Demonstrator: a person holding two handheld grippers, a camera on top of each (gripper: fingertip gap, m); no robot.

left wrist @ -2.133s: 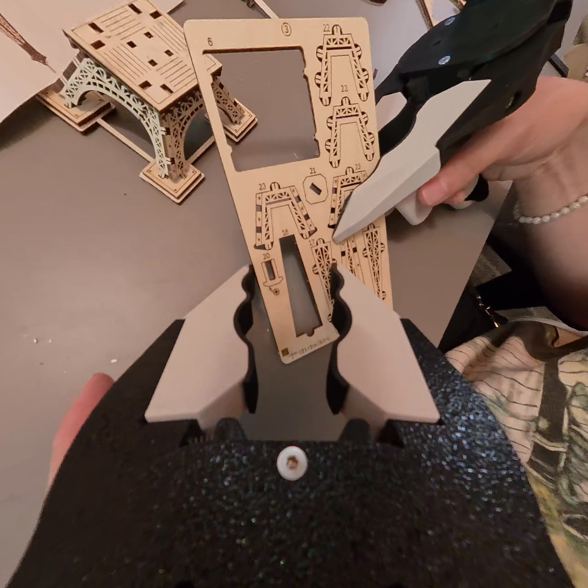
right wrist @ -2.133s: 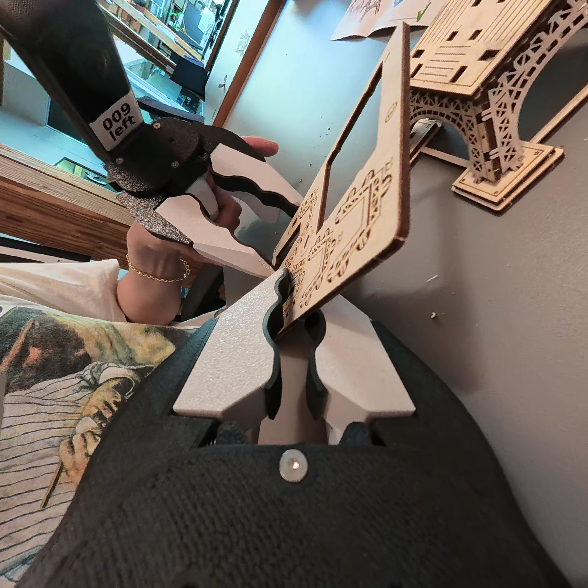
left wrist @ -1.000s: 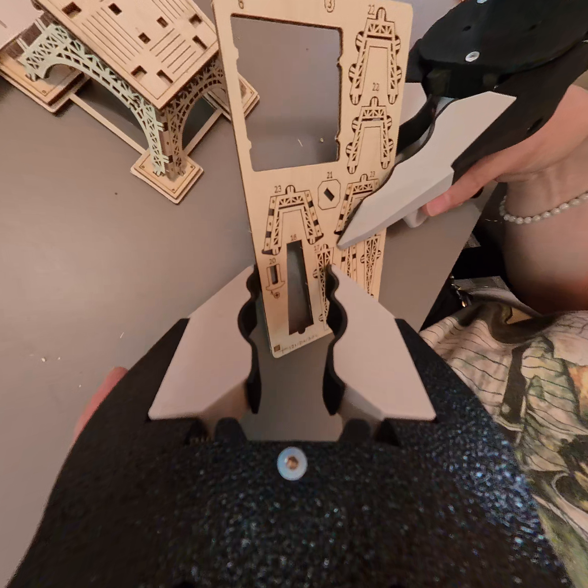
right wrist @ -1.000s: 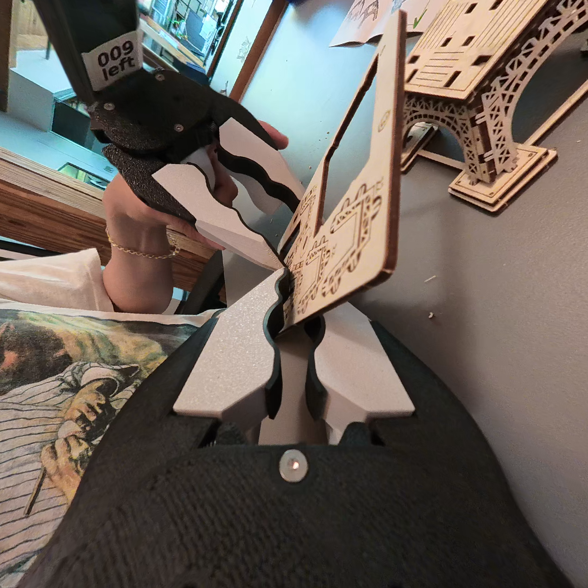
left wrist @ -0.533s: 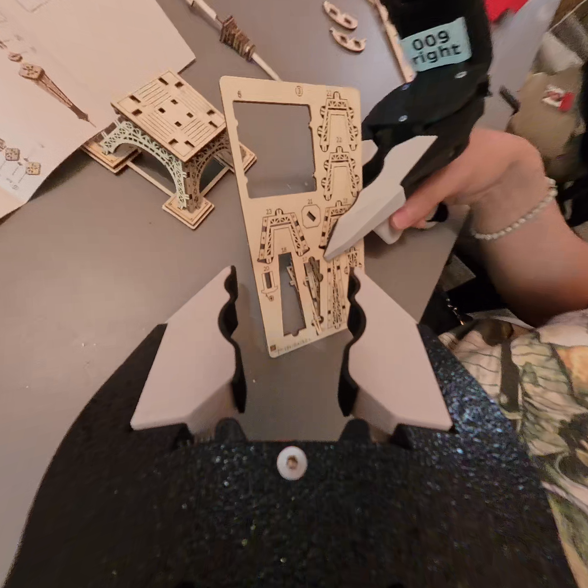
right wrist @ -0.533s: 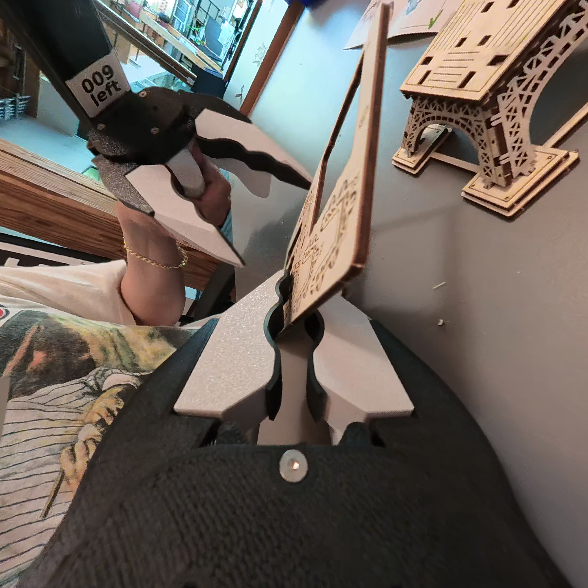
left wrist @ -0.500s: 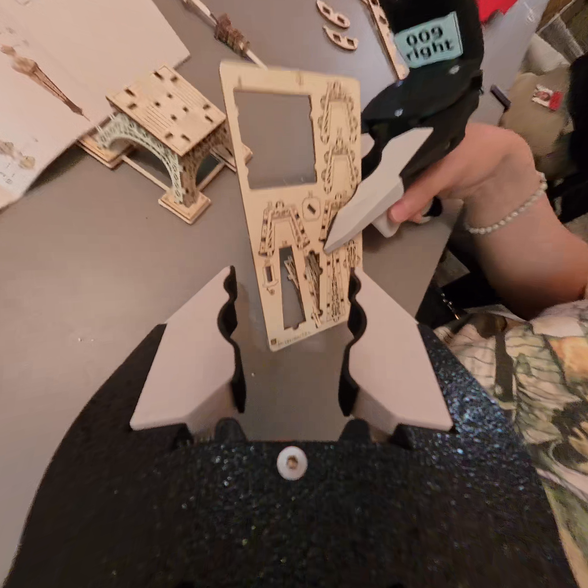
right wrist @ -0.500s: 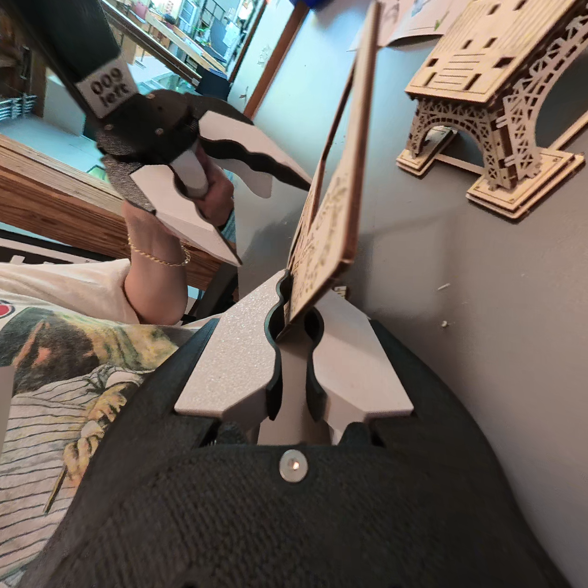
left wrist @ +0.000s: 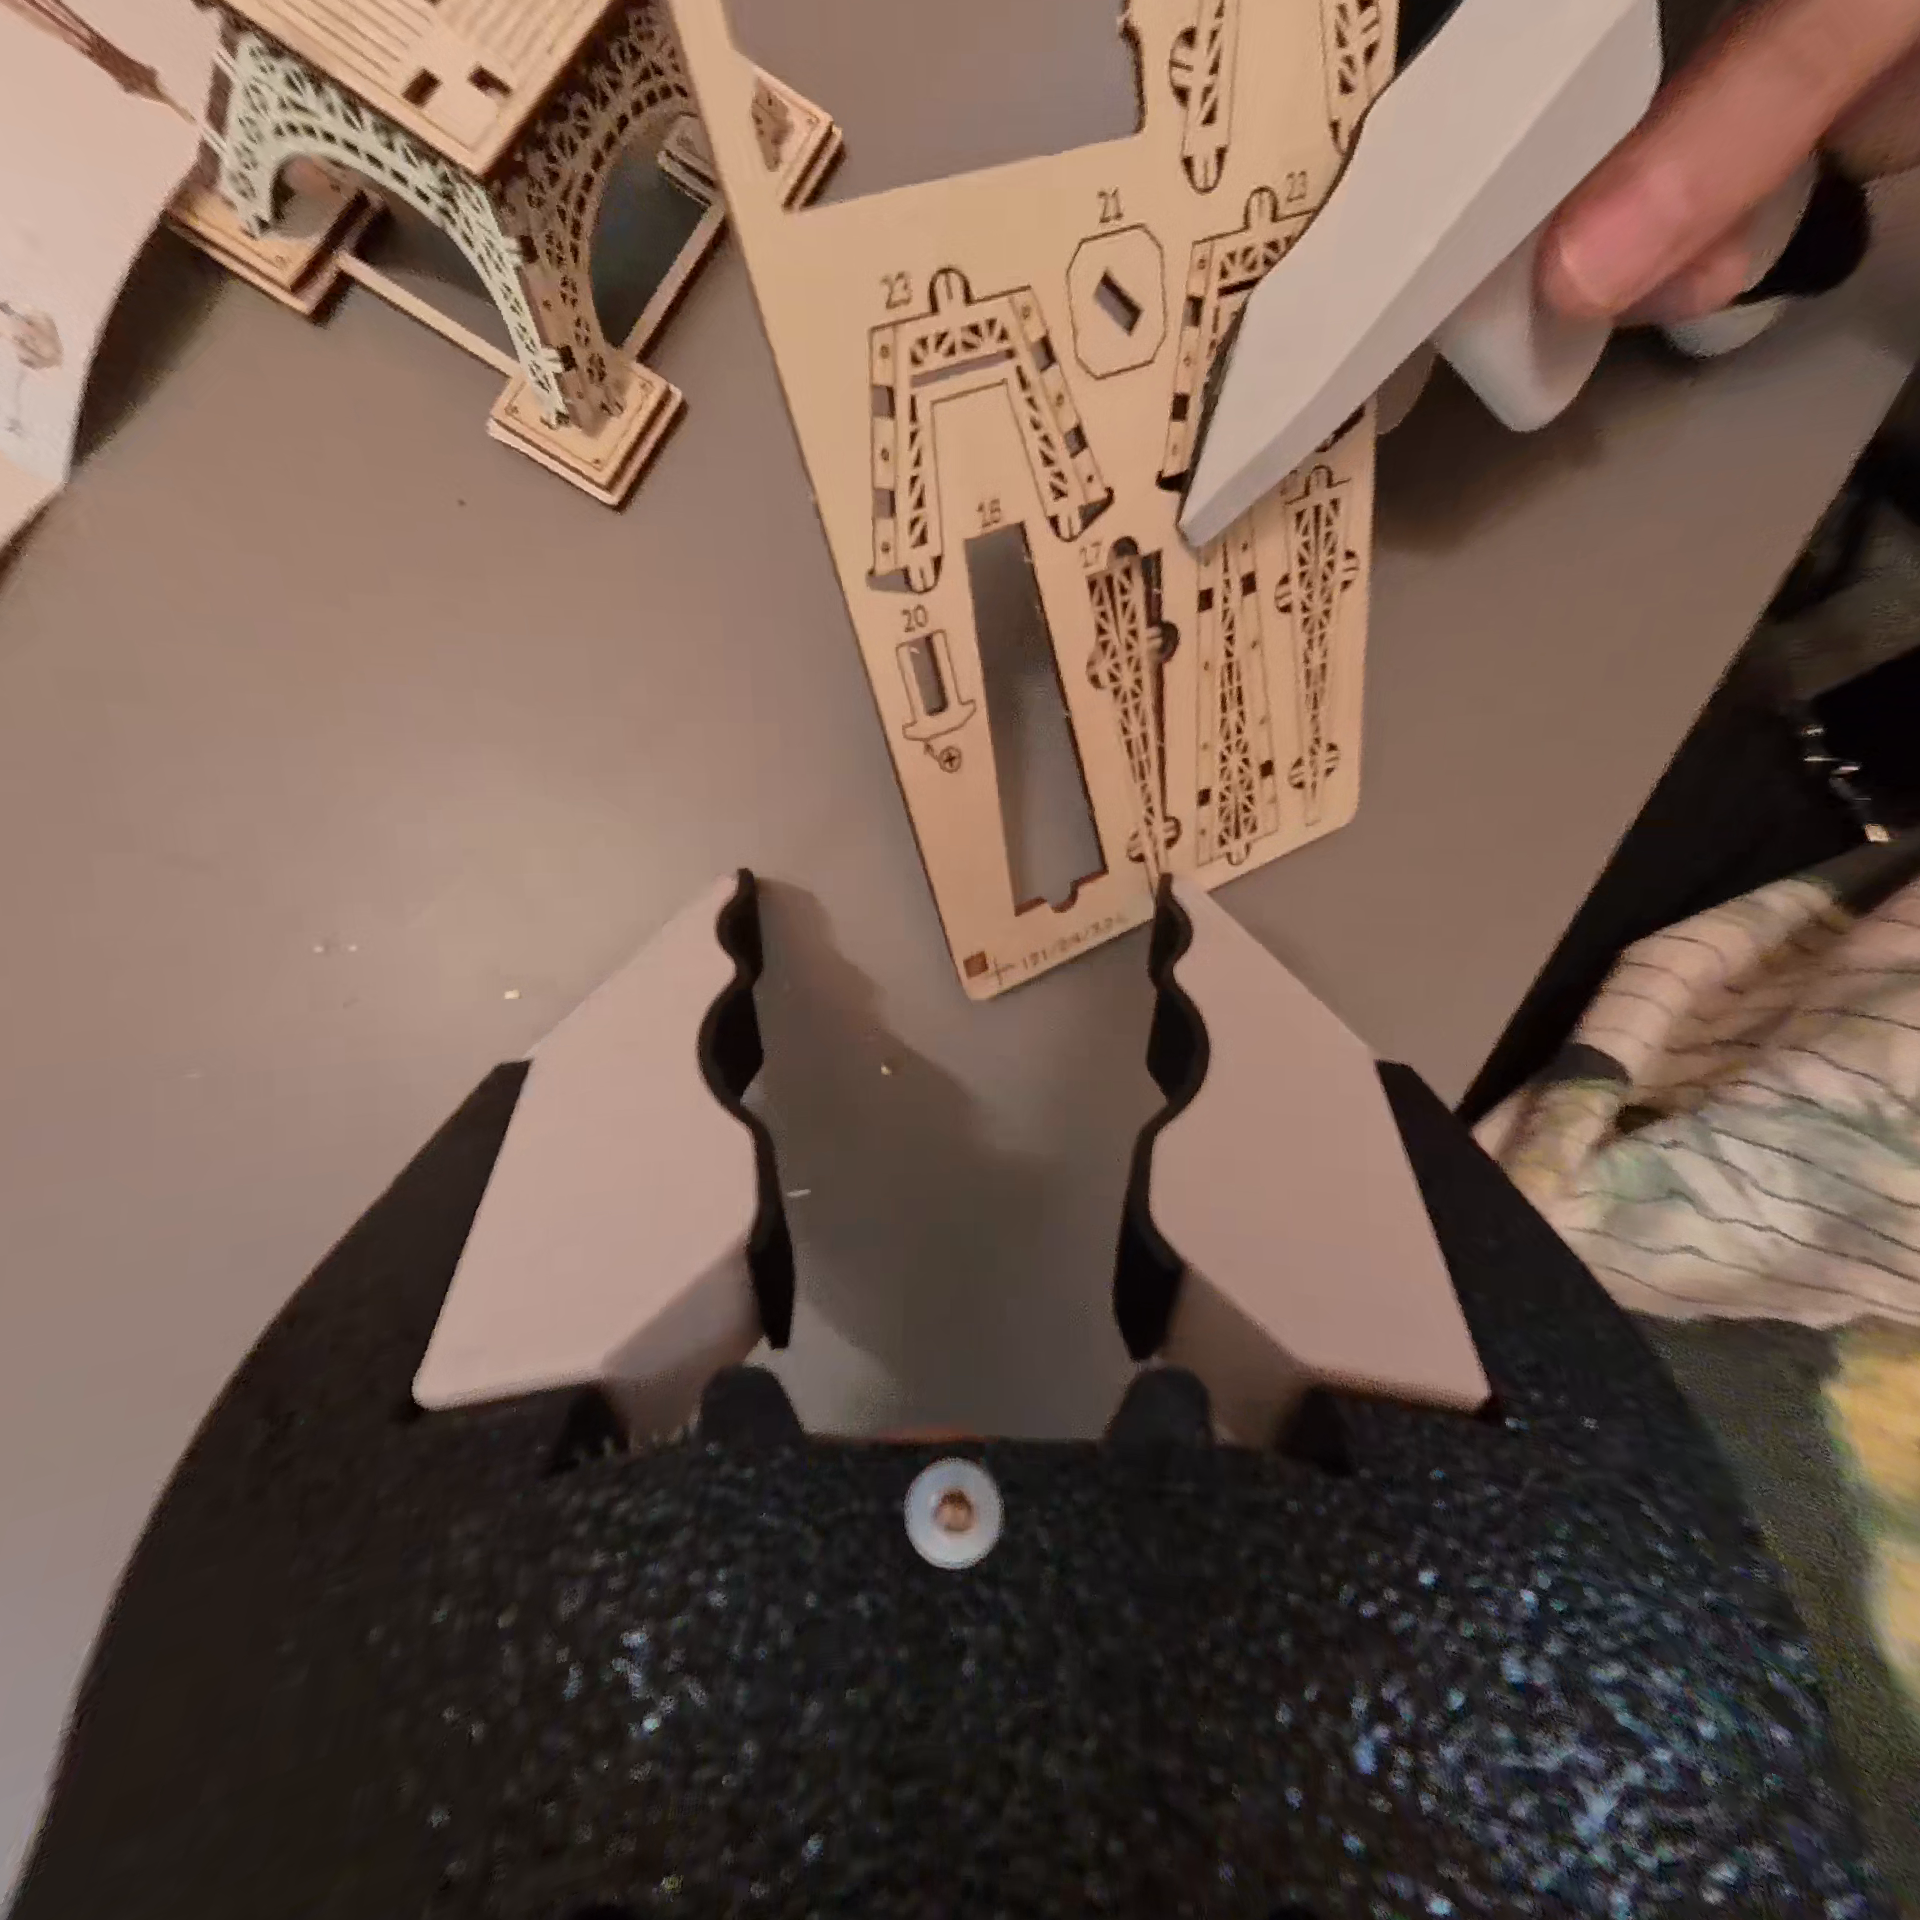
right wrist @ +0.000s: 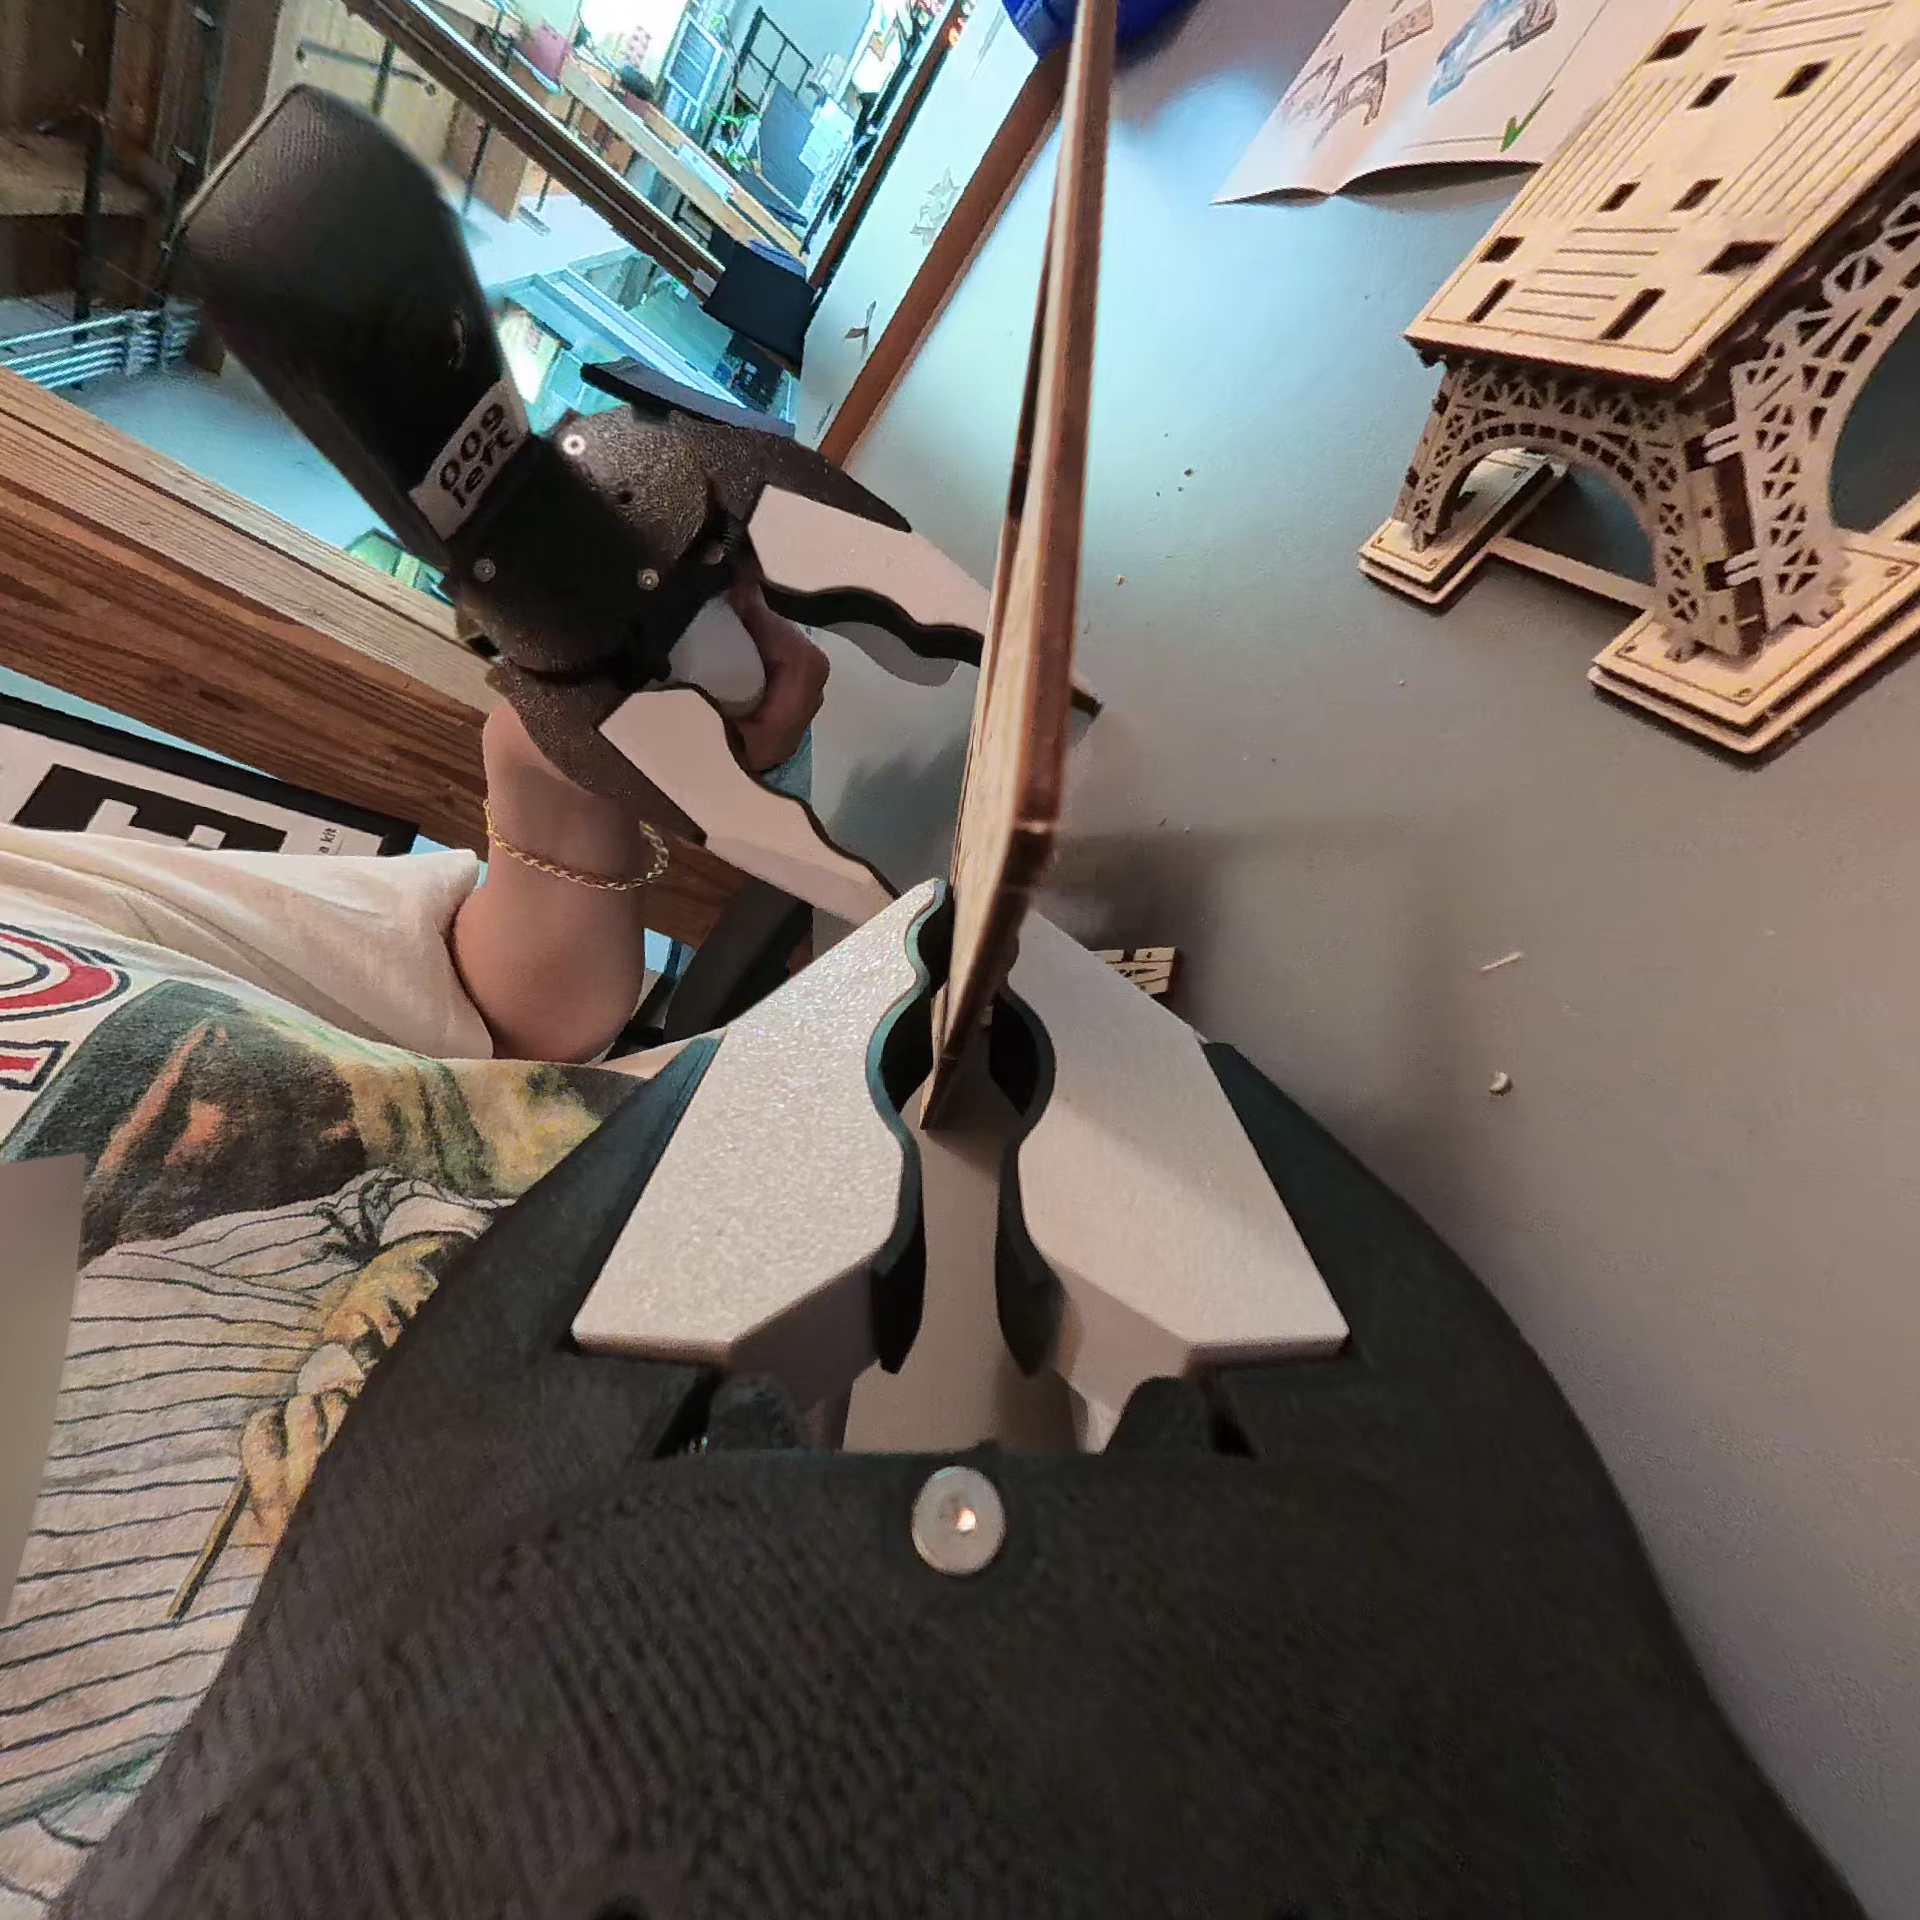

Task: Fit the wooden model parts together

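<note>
A thin wooden sheet of laser-cut tower parts is held up over the grey table. My right gripper is shut on the sheet's edge, and in the right wrist view the sheet shows almost edge-on. In the left wrist view the right gripper's finger covers the sheet's right side. My left gripper is open and empty just below the sheet's lower edge. Its right fingertip is close to a narrow lattice piece that sits slightly askew in its cut-out. The left gripper also shows in the right wrist view, beside the sheet.
The built wooden tower base stands at the far left, and also shows in the right wrist view. A paper instruction sheet lies beyond it. A small wooden piece lies on the table behind my right fingers. The table's edge and the person's shirt are at the right. The grippers' ends are close to 7 cm from one another.
My left gripper let go of the sheet's lower end, opened wide, drew back, then came close again. The right gripper turned the sheet until it is nearly edge-on in its own view.
</note>
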